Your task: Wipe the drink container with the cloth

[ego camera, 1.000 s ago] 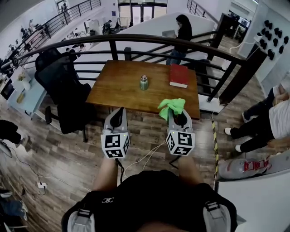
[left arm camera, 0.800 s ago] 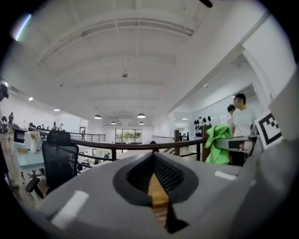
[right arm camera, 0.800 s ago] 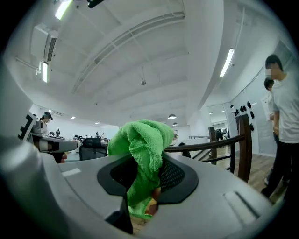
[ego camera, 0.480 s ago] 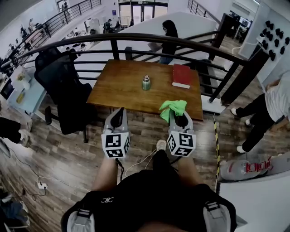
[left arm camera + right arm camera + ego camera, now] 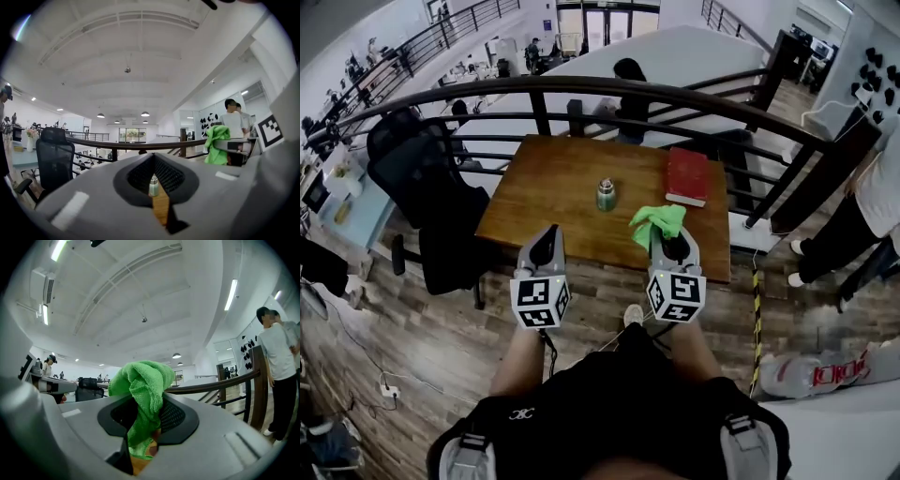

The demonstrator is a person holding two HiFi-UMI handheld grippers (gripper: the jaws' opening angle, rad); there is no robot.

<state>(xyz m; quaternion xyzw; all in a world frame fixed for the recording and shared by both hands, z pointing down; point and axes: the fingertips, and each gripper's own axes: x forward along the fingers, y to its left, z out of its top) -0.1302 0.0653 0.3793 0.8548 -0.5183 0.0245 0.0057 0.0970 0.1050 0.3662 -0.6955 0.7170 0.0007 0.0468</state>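
— Off to the outer side of the left gripper (image 5: 546, 234), what stands there?
— A black mesh office chair (image 5: 422, 173), next to the brown wooden table (image 5: 548, 192). That gripper's jaws are pressed together with nothing in them.
— And ahead of it?
— The small green metal drink container (image 5: 606, 194). It stands upright on the table, well ahead of the left gripper and slightly toward its inner side.
— What has just changed?
— The table has come nearer. A second ago its near edge lay clear of both grippers; now their tips reach it in the head view.
— And the right gripper (image 5: 673, 246)?
— It is clamped on the bright green fluffy cloth (image 5: 658, 223), which bunches above its tips. A red hardcover book (image 5: 687, 175) lies beyond it.
— So what does that mean for the wiping?
— The approach looks nearly done, but the container is untouched. Likely the cloth must still travel forward and inward to meet it.
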